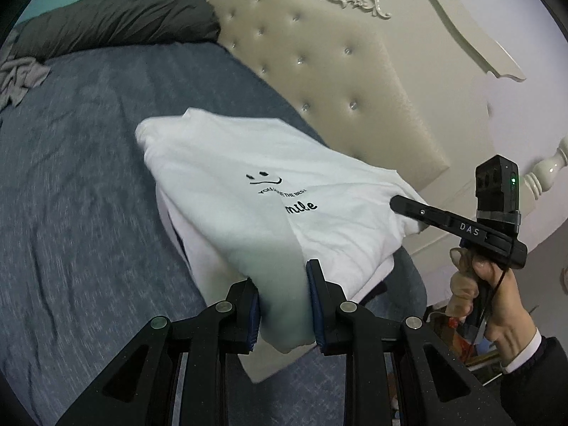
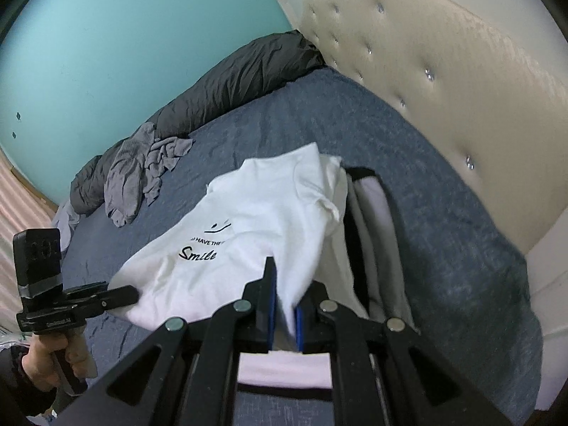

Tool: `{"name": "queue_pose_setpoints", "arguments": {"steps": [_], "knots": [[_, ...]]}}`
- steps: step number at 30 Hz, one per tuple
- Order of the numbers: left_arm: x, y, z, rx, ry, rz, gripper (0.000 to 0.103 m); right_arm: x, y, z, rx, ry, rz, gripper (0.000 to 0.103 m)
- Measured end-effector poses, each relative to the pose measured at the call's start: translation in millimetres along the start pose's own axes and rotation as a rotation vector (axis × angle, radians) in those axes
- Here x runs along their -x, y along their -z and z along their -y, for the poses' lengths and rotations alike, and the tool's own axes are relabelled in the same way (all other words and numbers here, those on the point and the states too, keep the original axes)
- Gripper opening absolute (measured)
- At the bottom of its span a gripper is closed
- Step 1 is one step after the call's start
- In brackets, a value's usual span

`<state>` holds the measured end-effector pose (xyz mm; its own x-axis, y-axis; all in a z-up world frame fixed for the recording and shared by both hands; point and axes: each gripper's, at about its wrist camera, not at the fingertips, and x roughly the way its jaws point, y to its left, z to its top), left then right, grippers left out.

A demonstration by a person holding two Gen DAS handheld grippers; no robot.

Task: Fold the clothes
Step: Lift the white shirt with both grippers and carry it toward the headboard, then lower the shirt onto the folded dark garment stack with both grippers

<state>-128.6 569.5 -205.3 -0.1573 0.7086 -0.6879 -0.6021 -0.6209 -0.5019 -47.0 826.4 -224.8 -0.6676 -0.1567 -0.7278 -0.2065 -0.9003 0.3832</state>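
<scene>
- Left gripper (image 1: 282, 284): nearest the lens in left wrist view; blue pads (image 1: 314, 277) pinch a bunched fold of the white T-shirt (image 1: 230, 163), cloth filling the gap betw. them.
- Right gripper (image 2: 284, 298): clamped on another edge of the same shirt; fabric runs betw. its blue pads and hangs below the jaws.
- White T-shirt: held up off the bed (image 1: 71, 177) by both grippers, partly folded, front side up; black smiley + script "Smile" print (image 2: 197, 254) legible; small caps line above it only partly readable.
- Under the shirt, right wrist view: a pale garment w/ dark trim (image 2: 372, 213) lying on the bed, just beside the shirt's far sleeve.
- Bed: blue-grey cover, wrinkled; shirt sits toward the headboard end.
- Headboard (image 1: 319, 53): cream, tufted w/ shiny studs, carved ornament on top.
- Dark grey duvet (image 2: 230, 81): rolled along far side of bed, against the teal wall (image 2: 124, 35).
- Crumpled grey garment (image 2: 142, 177): on the bed beside the duvet, well apart from the shirt.
- Right hand (image 1: 486, 284): wraps the gripper handle, dark sleeve w/ white cuff; left hand (image 2: 49, 362) likewise on its handle.
</scene>
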Motion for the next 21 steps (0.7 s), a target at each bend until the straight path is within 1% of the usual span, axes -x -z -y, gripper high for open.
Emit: {"name": "queue_pose_setpoints", "arguments": {"steps": [7,10,17,21], "knots": [[-5,20,-11,0.037,0.004,-0.024,0.026,-2,18,2,-0.020,0.004,-0.038,0.008],[-6,27,-17,0.071,0.014,-0.028,0.026,-2,24,5,-0.033,-0.002,-0.043,0.008],[-12,41,-22,0.113,0.034,-0.050,0.026,-5,34,13,-0.052,-0.002,-0.059,0.008],[-23,48,-24,0.103,0.019,-0.073,0.027,-8,39,17,-0.054,0.012,-0.080,0.007]]}}
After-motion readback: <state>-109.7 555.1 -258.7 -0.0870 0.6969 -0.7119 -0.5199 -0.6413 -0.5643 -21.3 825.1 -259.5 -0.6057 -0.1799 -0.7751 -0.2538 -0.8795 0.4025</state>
